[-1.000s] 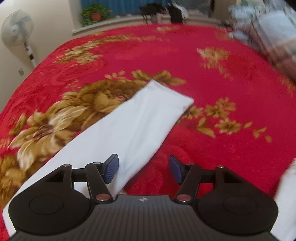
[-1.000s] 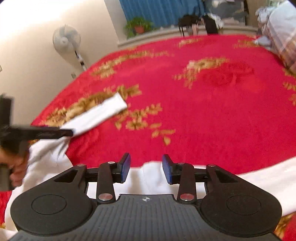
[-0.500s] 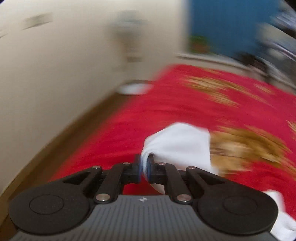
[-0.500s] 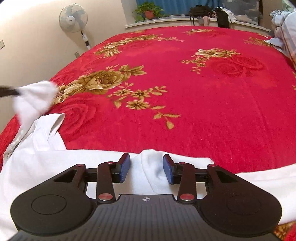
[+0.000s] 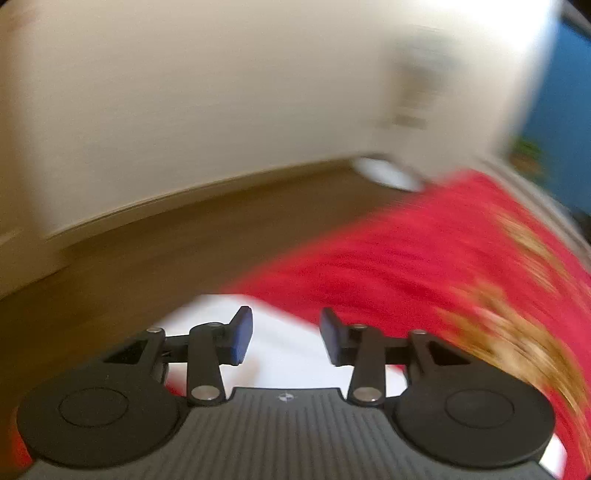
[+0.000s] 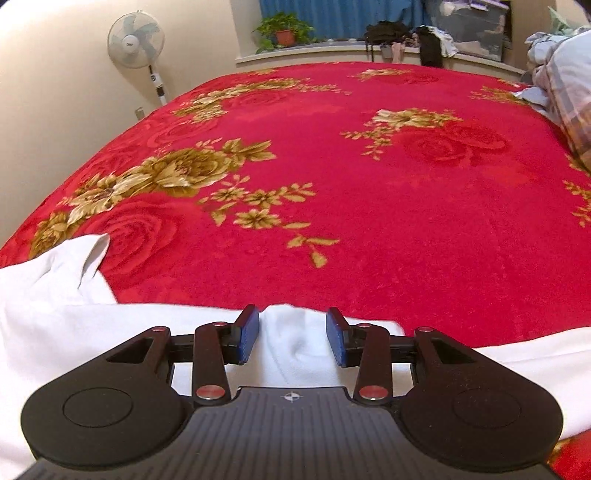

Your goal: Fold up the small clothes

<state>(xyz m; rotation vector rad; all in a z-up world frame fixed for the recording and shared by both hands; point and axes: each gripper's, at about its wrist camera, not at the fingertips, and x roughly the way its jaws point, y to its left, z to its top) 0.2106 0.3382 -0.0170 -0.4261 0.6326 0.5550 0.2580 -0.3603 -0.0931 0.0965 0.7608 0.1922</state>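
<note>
A white garment [image 6: 74, 325] lies along the near edge of a red flowered bedspread [image 6: 369, 184]. Its folded-in sleeve end [image 6: 79, 258] rests on the body at the left. My right gripper [image 6: 292, 338] is open, with a raised bump of the white cloth [image 6: 295, 332] between its fingers. In the blurred left wrist view my left gripper [image 5: 286, 339] is open and empty, just above the white cloth [image 5: 280, 362] at the bed's left edge.
A wooden floor [image 5: 166, 240] and cream wall [image 5: 184, 92] lie left of the bed. A standing fan [image 6: 135, 40] is by the wall. A potted plant [image 6: 282, 31], bags and a bin sit on the far ledge. Plaid bedding [image 6: 565, 74] is piled at the right.
My left gripper closed on the sleeve, carried it back toward the garment's body, and has now opened and let it go. The right gripper stayed open over the cloth.
</note>
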